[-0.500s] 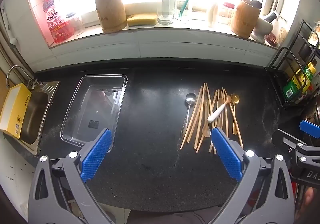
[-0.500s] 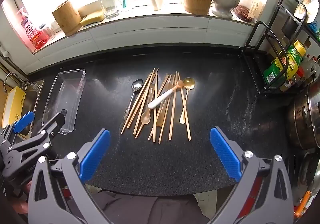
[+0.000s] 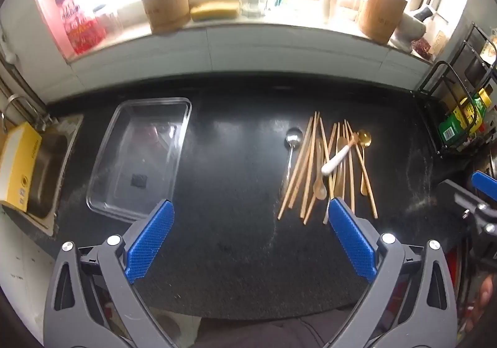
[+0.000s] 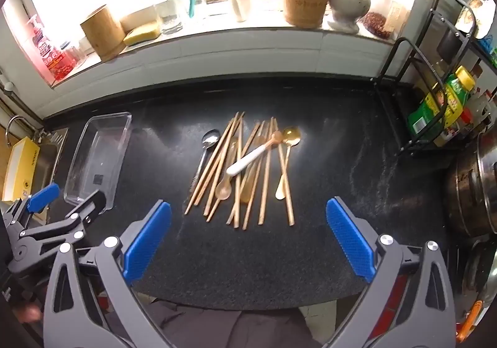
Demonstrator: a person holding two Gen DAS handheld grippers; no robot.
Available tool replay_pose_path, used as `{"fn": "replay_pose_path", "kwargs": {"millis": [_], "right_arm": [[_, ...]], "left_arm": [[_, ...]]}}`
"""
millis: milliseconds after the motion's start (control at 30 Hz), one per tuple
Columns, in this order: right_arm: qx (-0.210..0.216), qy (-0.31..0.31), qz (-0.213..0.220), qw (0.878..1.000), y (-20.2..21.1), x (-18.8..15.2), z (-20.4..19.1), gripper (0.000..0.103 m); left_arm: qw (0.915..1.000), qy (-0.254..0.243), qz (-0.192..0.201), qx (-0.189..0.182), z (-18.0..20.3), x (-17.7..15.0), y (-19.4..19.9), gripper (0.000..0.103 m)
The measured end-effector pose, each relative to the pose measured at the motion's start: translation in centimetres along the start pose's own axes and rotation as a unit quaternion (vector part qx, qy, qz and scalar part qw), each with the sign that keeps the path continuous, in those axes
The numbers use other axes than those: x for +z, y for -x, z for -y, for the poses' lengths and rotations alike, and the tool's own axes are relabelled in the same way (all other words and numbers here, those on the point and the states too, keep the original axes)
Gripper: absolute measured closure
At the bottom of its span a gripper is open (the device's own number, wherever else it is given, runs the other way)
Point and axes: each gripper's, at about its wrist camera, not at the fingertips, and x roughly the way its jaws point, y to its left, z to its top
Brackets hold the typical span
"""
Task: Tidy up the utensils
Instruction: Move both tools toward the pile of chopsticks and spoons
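Utensils loose on black countertop (image 4: pixel 326 161).
Left gripper (image 3: pixel 248 214) and right gripper (image 4: pixel 248 211) both spread wide, pinching nothing; chopsticks (image 4: pixel 239 167) and spoons piled beside clear tray (image 4: pixel 124 143).

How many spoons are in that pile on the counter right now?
4. Silver spoon at the pile's left edge; wooden spoon among the chopsticks; white-handled spoon lying across the top; gold spoon at the right. More may be hidden under the chopsticks.
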Motion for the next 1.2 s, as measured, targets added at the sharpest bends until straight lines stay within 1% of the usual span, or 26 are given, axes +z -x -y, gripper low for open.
{"fn": "replay_pose_path", "kwargs": {"millis": [67,133,167,200,267,333,367,467,567,633,700,800,1000,1133,1200], "right_arm": [[-0.005,-0.002,0.012,1.0,0.2,0.1,0.4,0.006],[-0.007,0.002,0.031,0.999,0.4,0.0,0.9,0.006],[-0.005,0.004,0.038,0.999,0.4,0.1,1.0,0.006],[-0.002,0.007,0.047,0.999,0.4,0.0,1.2,0.006],[0.0,0.017,0.064,0.998,0.3,-0.1,1.4,0.006],[-0.001,0.031,0.073,0.997,0.1,-0.2,1.4,0.006],[0.0,0.033,0.071,0.997,-0.2,-0.3,1.6,0.006],[0.007,0.027,0.058,0.998,-1.4,-0.5,2.1,0.006],[0.017,0.015,0.038,0.999,-2.7,-0.5,2.9,0.006],[0.026,0.005,0.031,0.999,-3.5,-0.5,3.4,0.006],[0.026,0.002,0.032,0.999,-4.1,-0.6,3.8,0.006],[0.016,0.006,0.023,1.0,-5.4,-0.3,4.3,0.006],[0.009,0.013,0.005,1.0,-8.8,0.3,5.2,0.006],[0.007,0.019,-0.005,1.0,-11.1,1.1,5.5,0.006],[0.007,0.023,-0.012,1.0,-12.9,1.5,5.7,0.006]], "left_arm": [[0.9995,0.023,-0.002,-0.022,-0.6,-0.2,-0.2,0.006],[0.9976,0.049,0.017,-0.045,-1.1,-0.2,0.0,0.006],[0.9972,0.054,0.026,-0.045,-1.2,-0.2,0.1,0.006],[0.9972,0.055,0.027,-0.043,-1.2,-0.2,0.2,0.006],[0.9977,0.044,0.008,-0.05,-0.9,0.3,-0.2,0.006],[0.9989,0.01,0.004,-0.045,0.0,0.7,-0.7,0.006],[0.9992,-0.008,0.013,-0.037,0.6,0.7,-0.8,0.006],[0.9992,-0.017,0.035,-0.005,1.2,0.6,-1.4,0.006],[0.9986,-0.026,0.045,0.003,1.5,0.7,-2.2,0.006],[0.9979,-0.029,0.057,0.003,1.6,0.7,-2.5,0.006],[0.9974,-0.035,0.063,-0.003,1.6,0.8,-3.0,0.006],[0.9976,-0.034,0.06,0.004,1.6,1.1,-4.2,0.006],[0.998,-0.017,0.057,-0.024,1.2,2.2,-7.4,0.006],[0.998,-0.035,0.051,-0.014,1.6,2.9,-10.6,0.006],[0.998,-0.048,0.037,-0.016,2.1,3.2,-12.5,0.006]]}}
